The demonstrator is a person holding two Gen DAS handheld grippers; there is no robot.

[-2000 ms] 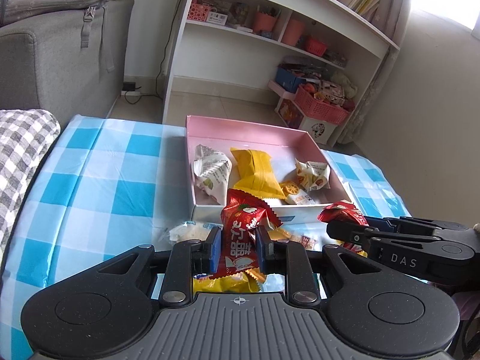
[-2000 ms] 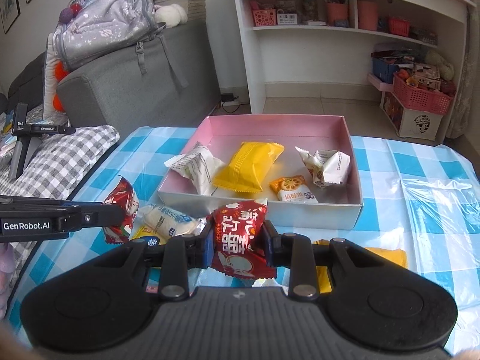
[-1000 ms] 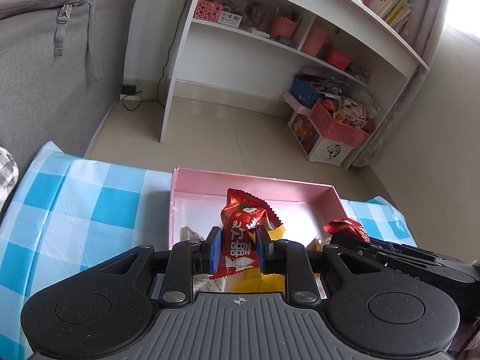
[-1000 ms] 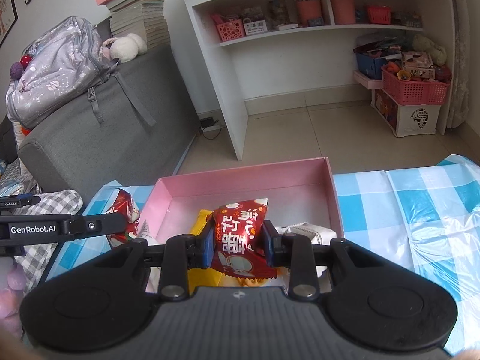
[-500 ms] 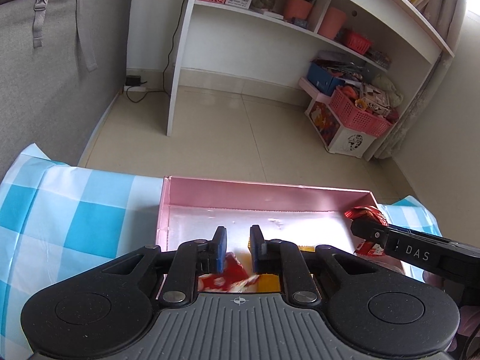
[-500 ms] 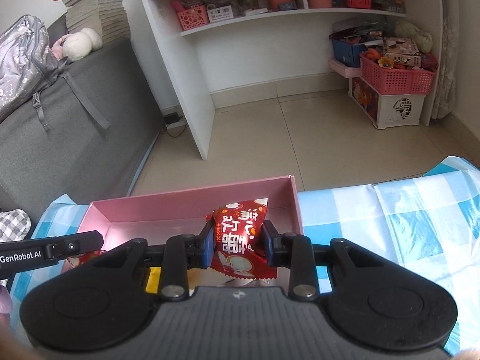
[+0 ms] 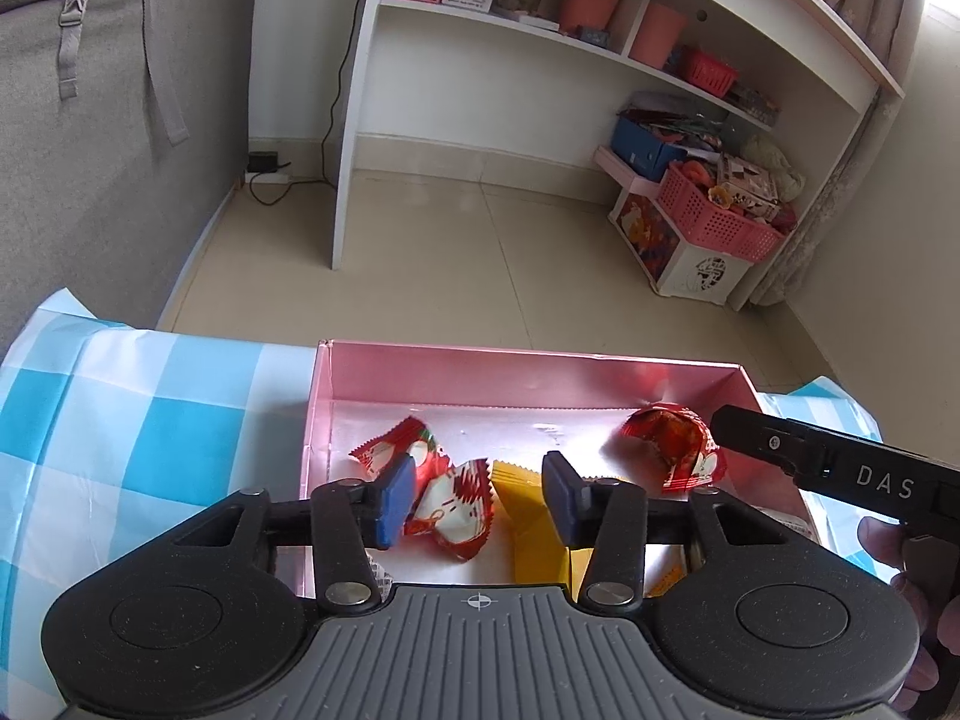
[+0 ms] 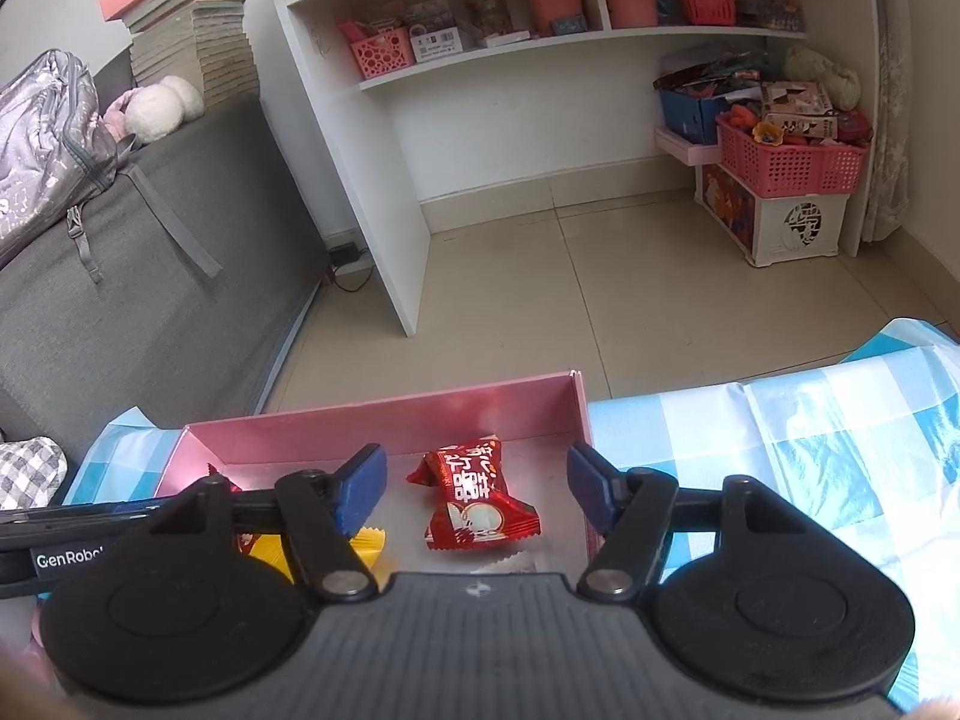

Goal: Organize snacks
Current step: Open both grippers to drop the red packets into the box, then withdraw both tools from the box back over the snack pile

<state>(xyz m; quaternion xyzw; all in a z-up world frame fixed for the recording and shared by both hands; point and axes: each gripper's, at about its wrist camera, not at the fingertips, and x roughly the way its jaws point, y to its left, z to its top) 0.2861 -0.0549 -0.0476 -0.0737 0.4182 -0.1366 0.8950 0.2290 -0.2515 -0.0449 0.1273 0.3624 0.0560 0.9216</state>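
A pink box (image 7: 528, 372) sits on the blue checked tablecloth (image 7: 120, 420); it also shows in the right wrist view (image 8: 384, 420). My left gripper (image 7: 477, 492) is open and empty above the box's left part, over a red snack packet (image 7: 444, 492) lying inside. My right gripper (image 8: 477, 489) is open and empty over a second red packet (image 8: 474, 498), which lies in the box's right part (image 7: 675, 447). A yellow packet (image 7: 534, 534) lies between them.
The right gripper's black body (image 7: 840, 468) reaches over the box's right wall. A grey sofa (image 8: 120, 252) stands left, a white shelf unit (image 8: 540, 90) behind, and pink baskets (image 8: 792, 162) sit on the floor. The tablecloth (image 8: 810, 432) extends to the right.
Both grippers carried red packets over the pink box, then opened. Each packet dropped from the jaws and now lies inside the box.
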